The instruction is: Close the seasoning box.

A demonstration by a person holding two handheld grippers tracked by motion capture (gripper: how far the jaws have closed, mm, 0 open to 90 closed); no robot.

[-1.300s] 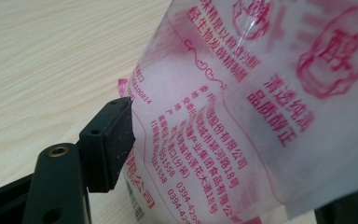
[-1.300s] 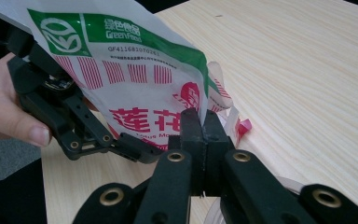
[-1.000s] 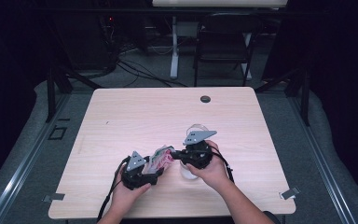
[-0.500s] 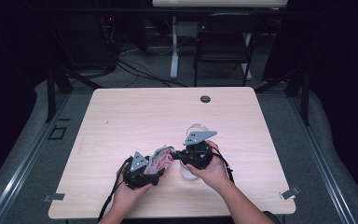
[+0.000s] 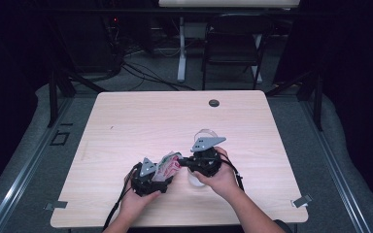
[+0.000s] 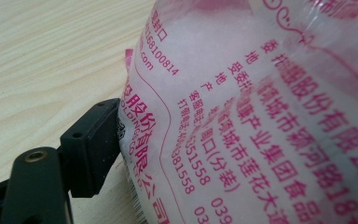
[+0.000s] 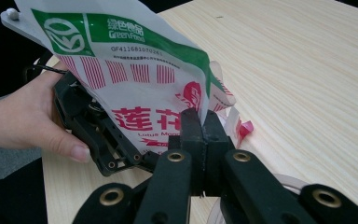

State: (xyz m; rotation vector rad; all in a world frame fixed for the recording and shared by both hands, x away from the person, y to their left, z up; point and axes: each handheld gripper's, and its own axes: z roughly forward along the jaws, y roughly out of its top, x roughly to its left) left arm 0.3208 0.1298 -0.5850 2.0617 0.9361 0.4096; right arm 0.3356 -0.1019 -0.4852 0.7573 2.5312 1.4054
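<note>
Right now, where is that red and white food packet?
In the high view the packet sits near the table's front edge, between the left claw and the right claw, which pinches its edge.

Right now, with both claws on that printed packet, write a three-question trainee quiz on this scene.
1. True or false: the right claw is shut on the packet.
2. What colour is the band across the packet's top? A green, B blue, C yellow.
3. What clear object stands on the table by the right claw?

Key: 1 true, pinching the packet's edge. 2 A. 3 a clear cup. The left claw has just been opening, the packet between its jaws.
</note>
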